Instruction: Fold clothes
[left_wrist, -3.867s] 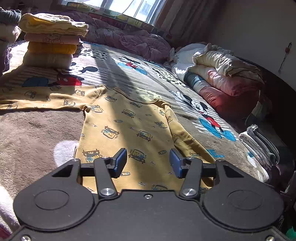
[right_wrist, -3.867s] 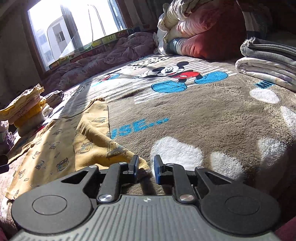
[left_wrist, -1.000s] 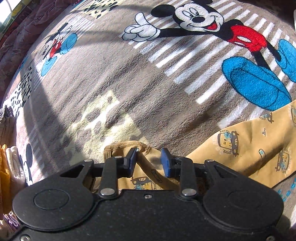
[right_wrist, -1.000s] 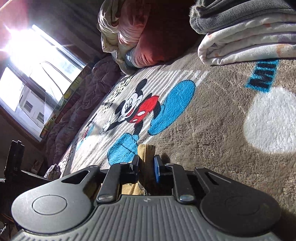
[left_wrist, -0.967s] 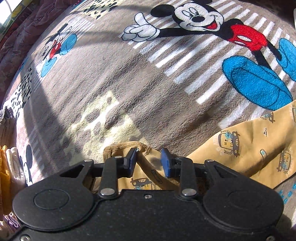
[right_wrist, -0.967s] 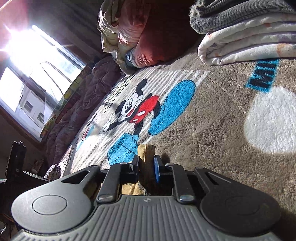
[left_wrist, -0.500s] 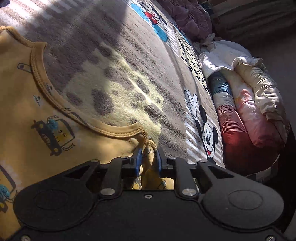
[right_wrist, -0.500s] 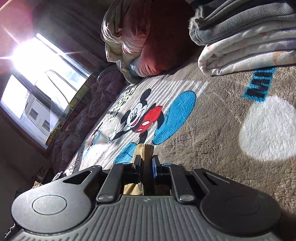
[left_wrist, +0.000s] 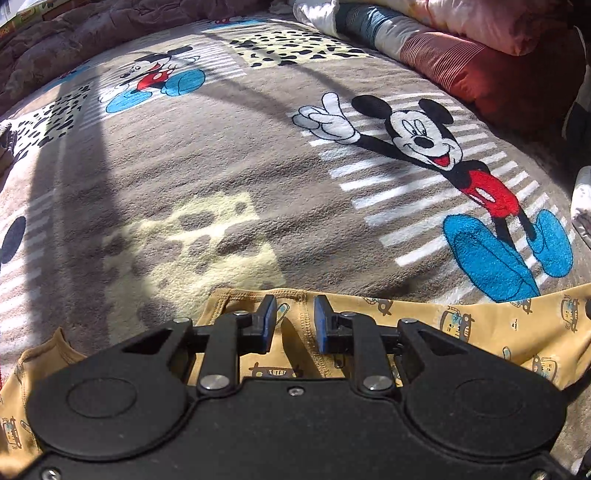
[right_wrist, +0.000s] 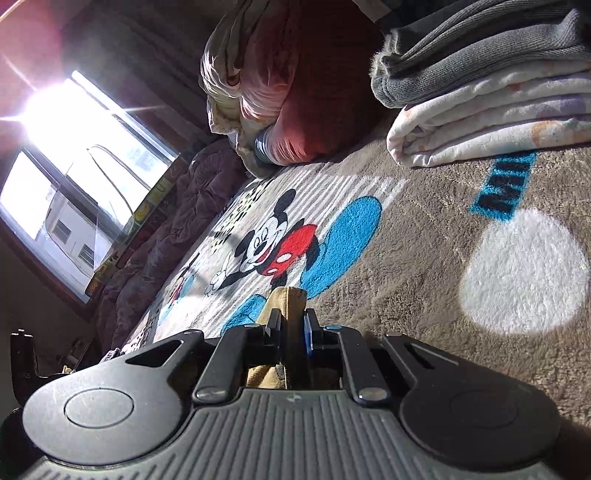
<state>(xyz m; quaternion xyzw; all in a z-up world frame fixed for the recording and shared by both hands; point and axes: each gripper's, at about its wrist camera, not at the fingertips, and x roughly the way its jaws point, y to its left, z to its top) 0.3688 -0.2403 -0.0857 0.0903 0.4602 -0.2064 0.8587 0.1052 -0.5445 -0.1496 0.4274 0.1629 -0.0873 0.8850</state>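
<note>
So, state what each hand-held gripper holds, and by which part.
Right hand-held gripper pinches the yellow shirt by a hemmed edge. Left hand-held gripper is open, straddling the cuff, gripping nothing.

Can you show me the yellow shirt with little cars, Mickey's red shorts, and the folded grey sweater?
Yellow car-print shirt (left_wrist: 491, 328), left wrist view, sleeve.
Mickey's red shorts (left_wrist: 489, 195), left wrist view, middle.
Folded grey knit sweater (right_wrist: 461, 55), right wrist view, top fold.

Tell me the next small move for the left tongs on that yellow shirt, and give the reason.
Probably close the left tongs on the yellow shirt. Their jaws stand apart with the ribbed hem lying between them, unpinched, while the right tongs are clamped on another edge of it. Both ends likely need holding before the fabric can be carried over the blanket.
</note>
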